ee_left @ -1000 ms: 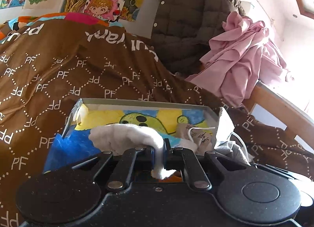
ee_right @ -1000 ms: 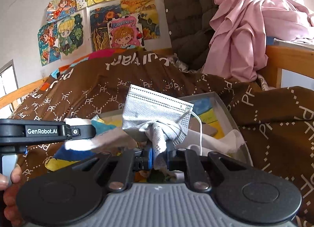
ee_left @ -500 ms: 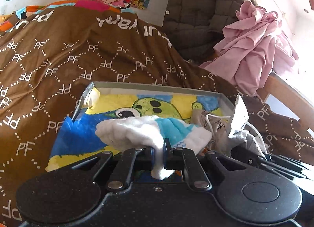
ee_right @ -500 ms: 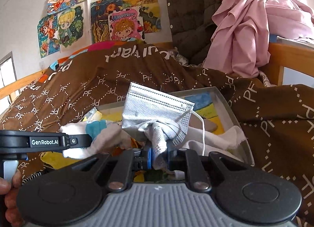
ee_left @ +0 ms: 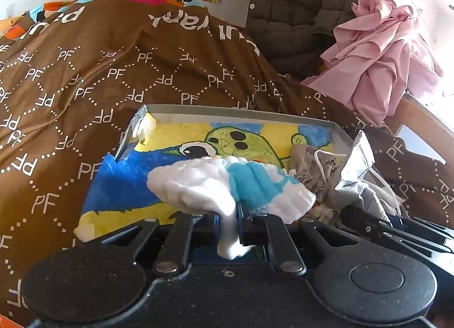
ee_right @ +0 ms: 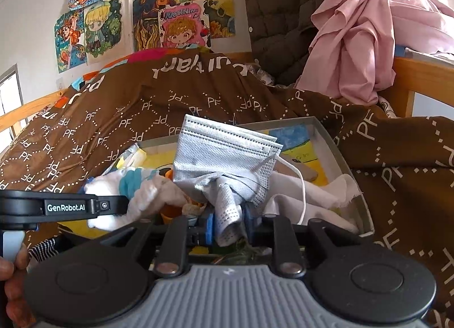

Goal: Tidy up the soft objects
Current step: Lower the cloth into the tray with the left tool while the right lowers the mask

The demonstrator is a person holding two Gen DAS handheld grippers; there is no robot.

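Brown bedspread [ee_left: 119, 78] carries a shallow tray [ee_left: 235, 116]. Above it, left hand-held gripper [ee_left: 231, 218] pinches a white-and-blue sock [ee_left: 221, 183]; right hand-held gripper [ee_right: 229, 221] pinches a grey face mask [ee_right: 224, 155]. Best lowered inside the tray's rim before releasing.

Bedroom clutter behind the work
Cartoon posters [ee_right: 147, 19] upper left; pink shirt [ee_right: 360, 33] and quilted brown jacket [ee_left: 300, 13] upper right.
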